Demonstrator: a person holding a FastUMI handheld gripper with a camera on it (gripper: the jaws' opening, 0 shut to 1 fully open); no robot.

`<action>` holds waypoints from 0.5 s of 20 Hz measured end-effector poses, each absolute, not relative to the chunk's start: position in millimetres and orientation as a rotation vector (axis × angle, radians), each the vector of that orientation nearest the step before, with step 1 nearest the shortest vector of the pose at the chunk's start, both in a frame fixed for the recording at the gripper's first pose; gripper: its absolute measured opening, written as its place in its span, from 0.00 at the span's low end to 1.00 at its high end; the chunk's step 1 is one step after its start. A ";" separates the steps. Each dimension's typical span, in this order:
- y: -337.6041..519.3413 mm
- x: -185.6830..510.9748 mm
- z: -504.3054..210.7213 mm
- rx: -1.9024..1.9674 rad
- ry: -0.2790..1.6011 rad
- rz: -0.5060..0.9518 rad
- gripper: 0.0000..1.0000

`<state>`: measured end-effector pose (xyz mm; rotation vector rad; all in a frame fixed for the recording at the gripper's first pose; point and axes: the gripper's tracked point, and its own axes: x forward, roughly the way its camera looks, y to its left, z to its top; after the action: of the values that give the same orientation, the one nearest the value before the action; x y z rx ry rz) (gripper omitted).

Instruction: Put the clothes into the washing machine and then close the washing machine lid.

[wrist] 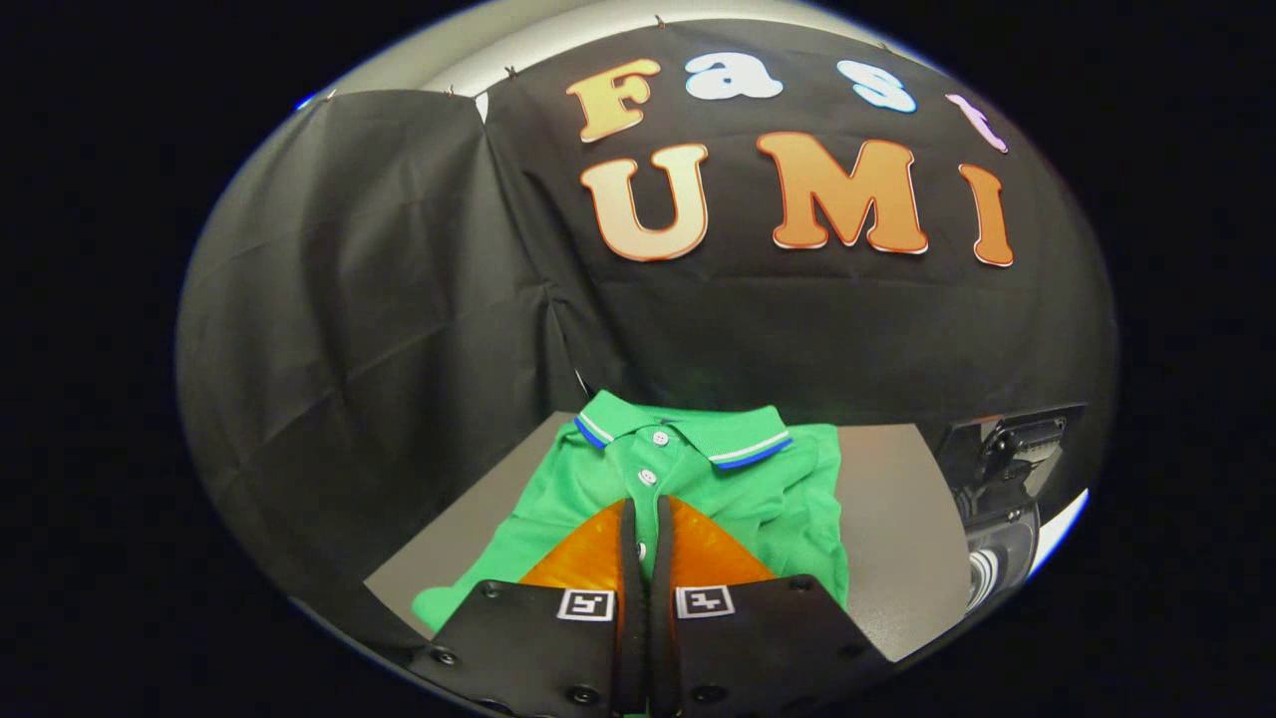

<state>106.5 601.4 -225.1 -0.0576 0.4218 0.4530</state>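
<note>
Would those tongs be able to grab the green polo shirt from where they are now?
Probably yes: the tongs sit right over the green polo shirt on the grey table, nothing between. But their fingers are nearly together and would need opening first.

1. A grey table [887, 519] takes up the lower part of the scene, its flat, matte top bare towards the right side.
2. Black cloth [379, 329] hangs behind the table as the booth's wall, falling in loose folds and creases.
3. The cloth is made of separate panels; a seam runs down where the left panel meets the back one.
4. Above the cloth a strip of pale wall [558, 40] shows, and small clips hold the cloth's top edge.
</note>
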 end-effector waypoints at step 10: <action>589.7 72.0 -98.6 0.020 0.157 0.537 0.09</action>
<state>72.0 589.7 -98.6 0.0198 0.1570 0.5370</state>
